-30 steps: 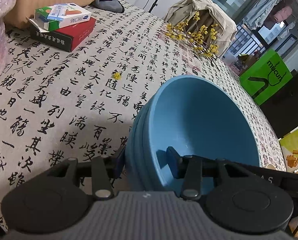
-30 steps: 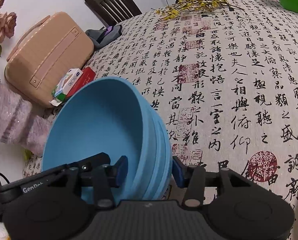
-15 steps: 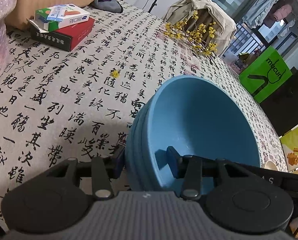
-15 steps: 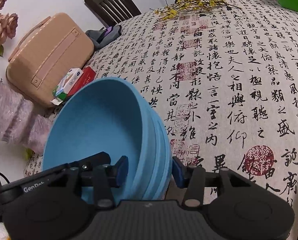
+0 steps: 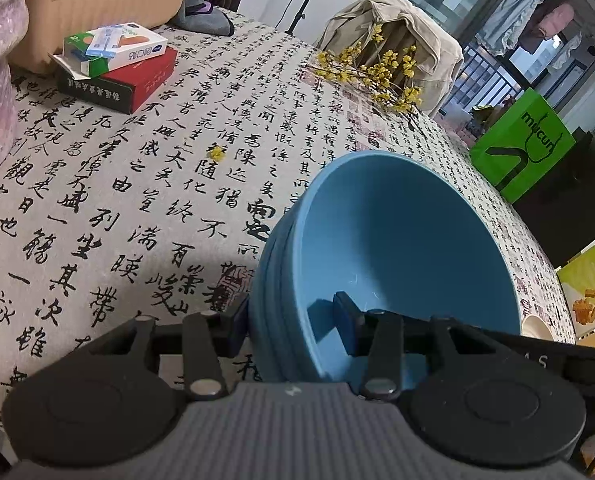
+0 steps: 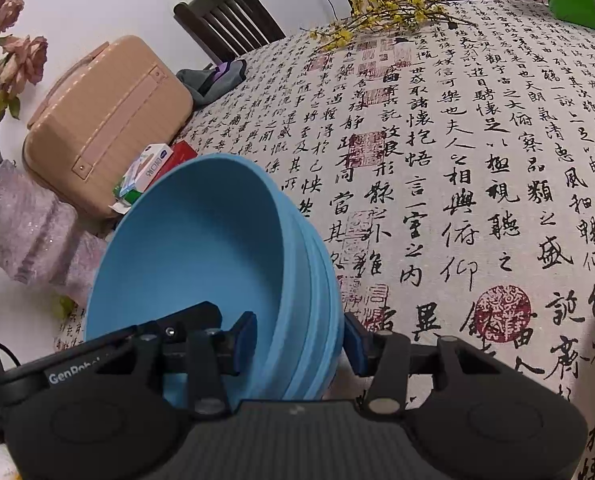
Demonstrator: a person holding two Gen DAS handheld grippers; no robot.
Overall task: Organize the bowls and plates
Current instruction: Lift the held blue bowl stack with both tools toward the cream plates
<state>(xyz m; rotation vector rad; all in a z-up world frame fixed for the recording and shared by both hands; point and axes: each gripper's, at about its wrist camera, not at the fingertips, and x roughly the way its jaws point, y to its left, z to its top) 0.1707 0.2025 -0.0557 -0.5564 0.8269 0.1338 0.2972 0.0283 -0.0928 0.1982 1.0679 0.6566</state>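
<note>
A stack of several nested blue bowls [image 5: 397, 248] [image 6: 201, 248] hangs tilted just above the calligraphy tablecloth [image 5: 137, 200] and throws a shadow on it. My left gripper [image 5: 291, 322] is shut on the stack's left wall, one pad inside the top bowl and one outside. On the opposite wall my right gripper [image 6: 300, 342] is shut the same way. Each view shows the other gripper's finger reaching into the bowl from the far side. The lower part of the stack is hidden behind the gripper bodies.
At the far left a red box topped with small cartons [image 5: 117, 68] lies by a beige case [image 6: 105, 120] and a pink wrapped vase [image 6: 29, 232]. Yellow flower sprigs [image 5: 369, 76] lie at the far edge. A green bag [image 5: 525, 144] stands beyond the table.
</note>
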